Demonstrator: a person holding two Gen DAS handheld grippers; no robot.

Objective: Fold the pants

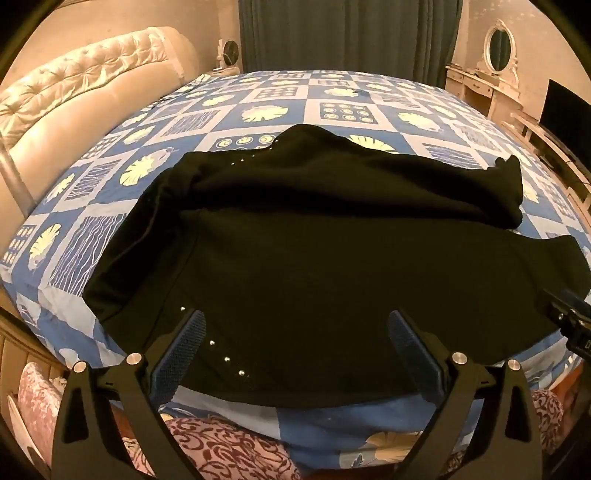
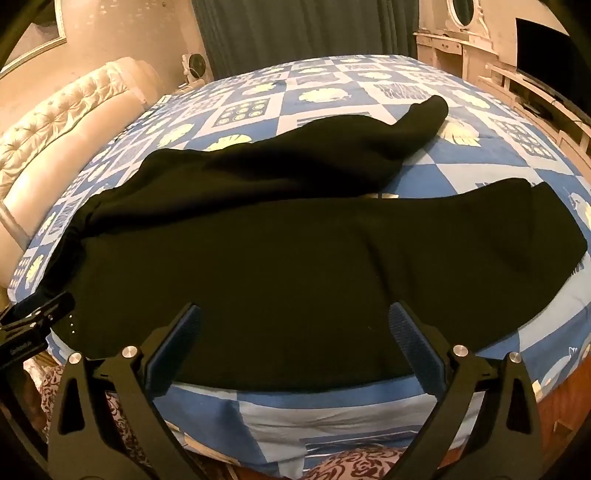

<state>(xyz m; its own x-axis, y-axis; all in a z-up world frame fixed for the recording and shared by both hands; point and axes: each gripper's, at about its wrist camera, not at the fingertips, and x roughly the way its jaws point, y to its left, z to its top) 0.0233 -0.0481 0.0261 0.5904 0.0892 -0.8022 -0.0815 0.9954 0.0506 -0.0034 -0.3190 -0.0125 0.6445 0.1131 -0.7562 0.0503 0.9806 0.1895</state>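
Note:
Black pants (image 1: pixel 295 251) lie spread across the blue patterned bed (image 1: pixel 273 103), waist to the left, two legs running right. The far leg is rumpled and ends at the back right (image 2: pixel 428 110); the near leg (image 2: pixel 517 229) lies flatter along the front edge. Small silver studs (image 1: pixel 225 358) dot the near left part. My left gripper (image 1: pixel 295 332) is open and empty, hovering over the pants' near edge at the waist end. My right gripper (image 2: pixel 295 328) is open and empty over the near leg's front edge. Each gripper's body shows at the other view's edge.
A padded cream headboard (image 1: pixel 74 96) stands at the left. Dark curtains (image 1: pixel 347 33) hang behind the bed. A white dresser with an oval mirror (image 1: pixel 498 48) and a dark screen (image 2: pixel 543 55) stand at the right. A patterned maroon cloth (image 1: pixel 229 450) lies below the bed's front edge.

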